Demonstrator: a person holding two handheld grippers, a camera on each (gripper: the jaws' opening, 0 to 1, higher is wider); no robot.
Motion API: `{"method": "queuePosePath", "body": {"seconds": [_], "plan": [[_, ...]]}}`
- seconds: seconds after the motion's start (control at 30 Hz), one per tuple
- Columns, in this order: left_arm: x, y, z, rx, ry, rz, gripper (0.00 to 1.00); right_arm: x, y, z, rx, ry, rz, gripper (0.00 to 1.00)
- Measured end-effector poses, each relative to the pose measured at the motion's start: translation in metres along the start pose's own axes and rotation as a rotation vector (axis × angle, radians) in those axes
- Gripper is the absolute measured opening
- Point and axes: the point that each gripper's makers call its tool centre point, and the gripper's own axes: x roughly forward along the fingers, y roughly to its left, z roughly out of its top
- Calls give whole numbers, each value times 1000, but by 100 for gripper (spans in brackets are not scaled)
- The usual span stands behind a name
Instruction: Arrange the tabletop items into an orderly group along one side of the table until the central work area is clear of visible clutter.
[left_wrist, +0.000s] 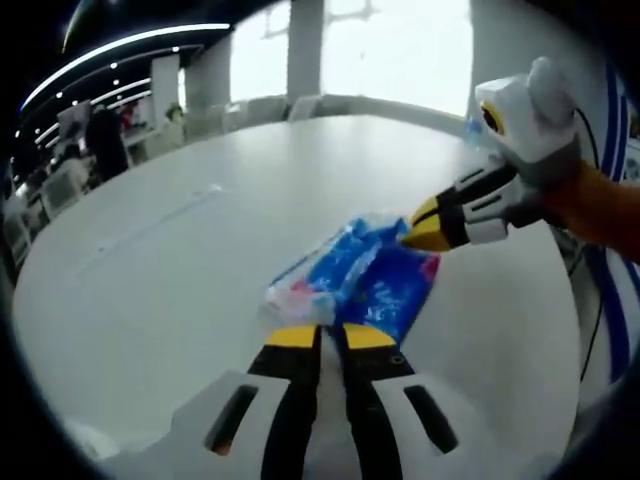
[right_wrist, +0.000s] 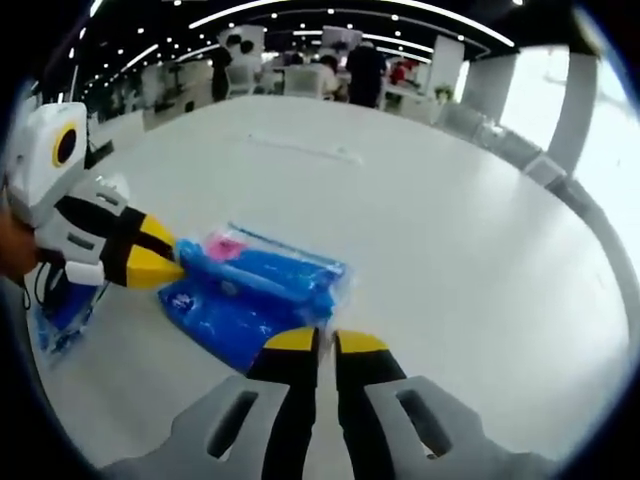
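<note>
Tissue packs, two soft blue plastic ones, lie side by side on the big round white tabletop (left_wrist: 200, 250). The lighter blue-and-white pack (left_wrist: 325, 268) touches the darker blue pack (left_wrist: 395, 290).

In the left gripper view, the left tongs (left_wrist: 332, 338), black with yellow tips, are clenched. Their tips sit right at the near end of the lighter pack. I cannot tell if they pinch its wrapper. The right tongs (left_wrist: 425, 232) come in from the right, clenched too, with their yellow tip touching the far end of the packs.

In the right gripper view, the right tongs (right_wrist: 325, 343) reach the edge of the packs (right_wrist: 255, 295), and the left tongs (right_wrist: 158, 262) touch the other end.

People stand far behind the tabletop.
</note>
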Motion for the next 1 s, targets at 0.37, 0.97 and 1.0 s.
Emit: {"method": "queuePosePath", "body": {"seconds": [0.37, 0.97, 1.0], "plan": [[-4, -1, 3, -13, -14, -1, 21, -5, -4, 2, 32, -16, -22, 11], [-16, 6, 12, -24, -40, 27, 40, -20, -4, 24, 16, -69, -61, 19], [-16, 6, 13, -25, -42, 27, 41, -21, -3, 25, 14, -73, -61, 19]]}}
